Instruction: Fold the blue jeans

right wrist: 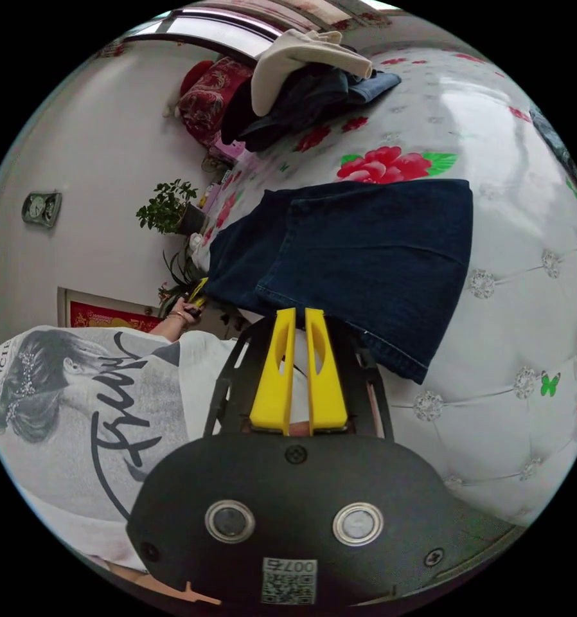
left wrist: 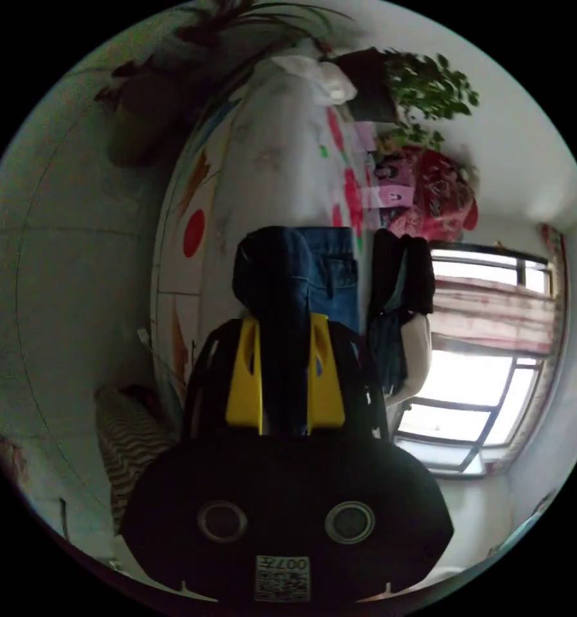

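The dark blue jeans (right wrist: 359, 250) lie folded flat on a white quilted bed (right wrist: 526, 308) printed with red flowers. In the right gripper view my right gripper (right wrist: 299, 313) has its yellow jaws close together, tips at the near edge of the jeans; I cannot make out cloth between them. My left gripper (right wrist: 197, 290) shows small at the jeans' far corner, with a hand behind it. In the left gripper view my left gripper (left wrist: 286, 319) is shut on a thick bunch of the jeans (left wrist: 275, 270), and a lighter denim part (left wrist: 332, 267) lies beyond.
A pile of clothes (right wrist: 301, 83) with a cream garment on top sits at the far end of the bed, beside a red cushion (right wrist: 208, 90). Potted plants (right wrist: 166, 205) stand by the wall. The person's printed grey shirt (right wrist: 89, 411) is close to my right gripper. A window (left wrist: 481, 360) is bright.
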Demonstrator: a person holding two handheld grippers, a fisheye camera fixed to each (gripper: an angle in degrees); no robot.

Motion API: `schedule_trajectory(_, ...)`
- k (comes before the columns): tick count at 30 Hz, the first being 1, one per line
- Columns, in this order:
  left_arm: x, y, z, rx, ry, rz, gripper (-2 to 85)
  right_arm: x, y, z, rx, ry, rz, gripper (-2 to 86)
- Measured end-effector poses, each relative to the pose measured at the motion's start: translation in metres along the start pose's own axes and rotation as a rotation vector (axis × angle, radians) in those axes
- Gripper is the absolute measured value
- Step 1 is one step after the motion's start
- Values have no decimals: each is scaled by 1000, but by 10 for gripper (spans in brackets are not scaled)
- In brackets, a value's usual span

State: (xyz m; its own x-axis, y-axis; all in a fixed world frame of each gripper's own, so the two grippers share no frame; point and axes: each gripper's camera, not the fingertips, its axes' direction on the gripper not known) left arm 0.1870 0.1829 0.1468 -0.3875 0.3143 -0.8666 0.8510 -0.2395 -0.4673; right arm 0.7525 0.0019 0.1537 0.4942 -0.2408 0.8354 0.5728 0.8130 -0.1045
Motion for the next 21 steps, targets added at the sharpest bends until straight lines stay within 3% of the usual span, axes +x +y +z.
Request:
schedule_trajectory(5,109,28,24,-95,112,465,66,9,-8,-13,57,-16,37,10)
schedule_trajectory(8,207,92,62,-243,192,897,64,13,-12,-27,112,-12,59,17)
schedule_trajectory(10,264,174,98,-432,295,1222,63,16,-13,-38,162,-17,77,23)
schedule_trajectory(12,283,242,128,-609,376,1384,65,21,-12,-48,207,-25,101,32)
schedule_trajectory(14,279,308,167,-816,440,1447,72,29,-8,-60,263,-21,143,46)
schedule_trajectory(16,246,382,229,-1140,419,1393,84,38,-3,-67,299,-21,188,55)
schedule_trajectory(18,217,415,262,-1258,338,1347,86,46,3,-73,331,-38,234,63)
schedule_trajectory(21,195,413,285,-1245,273,1320,87,59,13,-81,358,-50,302,74)
